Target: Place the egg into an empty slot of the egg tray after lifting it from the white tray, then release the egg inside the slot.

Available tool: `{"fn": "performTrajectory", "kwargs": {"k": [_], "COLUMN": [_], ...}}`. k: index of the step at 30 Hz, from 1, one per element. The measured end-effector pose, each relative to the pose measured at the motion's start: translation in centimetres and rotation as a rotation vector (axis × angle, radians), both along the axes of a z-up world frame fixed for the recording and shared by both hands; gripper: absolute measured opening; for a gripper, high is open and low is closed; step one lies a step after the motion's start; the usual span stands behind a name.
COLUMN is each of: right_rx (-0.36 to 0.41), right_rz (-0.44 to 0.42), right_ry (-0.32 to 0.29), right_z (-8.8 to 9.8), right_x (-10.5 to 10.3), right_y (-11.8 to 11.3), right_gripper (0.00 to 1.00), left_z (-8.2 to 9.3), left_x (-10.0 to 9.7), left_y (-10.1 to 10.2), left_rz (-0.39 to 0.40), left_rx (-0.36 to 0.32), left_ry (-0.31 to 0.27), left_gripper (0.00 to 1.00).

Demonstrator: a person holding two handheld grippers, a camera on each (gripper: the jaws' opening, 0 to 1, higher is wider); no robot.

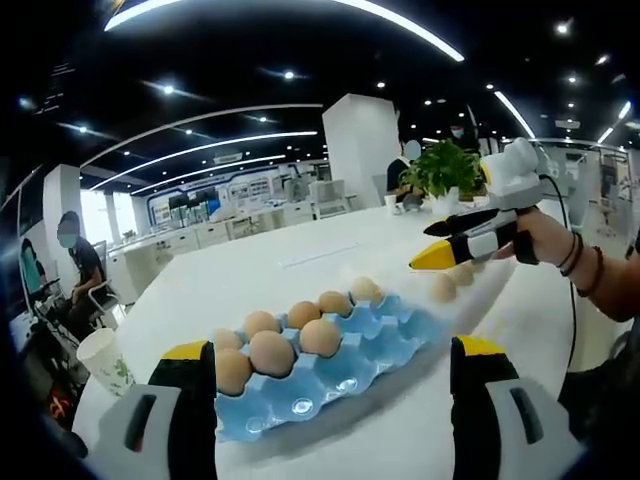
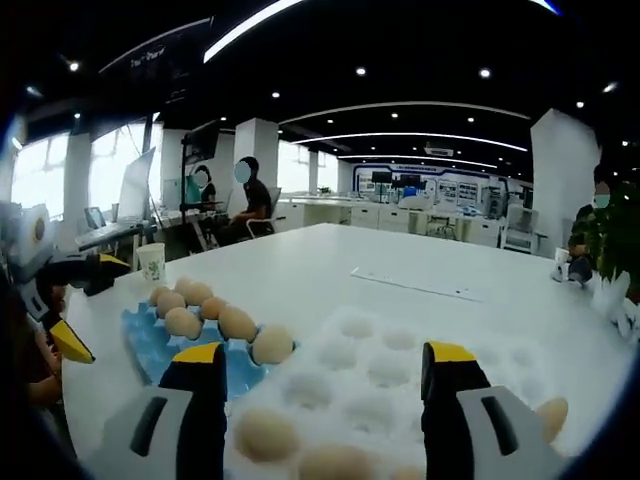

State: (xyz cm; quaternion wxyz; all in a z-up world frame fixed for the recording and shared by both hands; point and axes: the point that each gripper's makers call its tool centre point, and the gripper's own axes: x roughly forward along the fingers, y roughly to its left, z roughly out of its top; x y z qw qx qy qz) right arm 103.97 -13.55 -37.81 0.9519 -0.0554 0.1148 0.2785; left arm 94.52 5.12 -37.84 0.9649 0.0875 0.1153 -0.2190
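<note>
Currently, status per item:

Left gripper [image 1: 325,385]: jaws spread wide, nothing between them; hovers over the near edge of the table [image 1: 300,265], just short of the egg tray.

Right gripper [image 2: 320,400]: jaws apart, no egg held; positioned above the white tray. In the left gripper view it shows at right [image 1: 440,245], held in a hand [image 1: 545,240], yellow tips pointing toward the egg tray's far end.

Egg tray [image 1: 360,355]: blue, flat on the table, approx. mid-surface. Eggs fill the slots along its far edge and left end; near-side slots are open.

White tray [image 2: 400,370]: touching or just beside the egg tray's end (cannot tell which). Most dimples empty.

Egg [image 2: 265,435]: in the white tray, near edge, below the right gripper's left jaw. More eggs lie along the same edge, one [image 2: 550,415] at the right corner.

Paper cup [image 1: 105,360]: table's left corner.

Potted plant [image 1: 440,170]: far edge of table.

Person [image 1: 80,265]: seated beyond the table's left side.
</note>
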Motion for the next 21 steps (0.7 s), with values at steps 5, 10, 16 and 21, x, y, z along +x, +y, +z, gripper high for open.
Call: {"fn": "performTrajectory", "kwargs": {"k": [5, 10, 16, 21], "right_rx": [-0.003, 0.001, 0.001, 0.02], "right_rz": [-0.05, -0.078, -0.109, -0.159], "right_ry": [0.001, 0.004, 0.004, -0.01], "right_z": [-0.5, -0.6, -0.8, -0.7], "right_x": [0.5, 0.5, 0.4, 0.4], "right_y": [-2.0, -3.4, -4.8, -6.8], "right_gripper": [0.82, 0.82, 0.82, 0.77], "left_z": [-0.1, -0.1, -0.3, -0.5], "left_x": [0.1, 0.2, 0.2, 0.2], "left_y": [0.0, -0.1, -0.3, -0.2], "left_rz": [-0.002, -0.005, -0.008, -0.01], "left_rx": [-0.01, -0.012, -0.018, -0.014], "left_ry": [0.004, 0.005, 0.009, 0.012], "left_gripper": [1.0, 1.0, 1.0, 1.0]}}
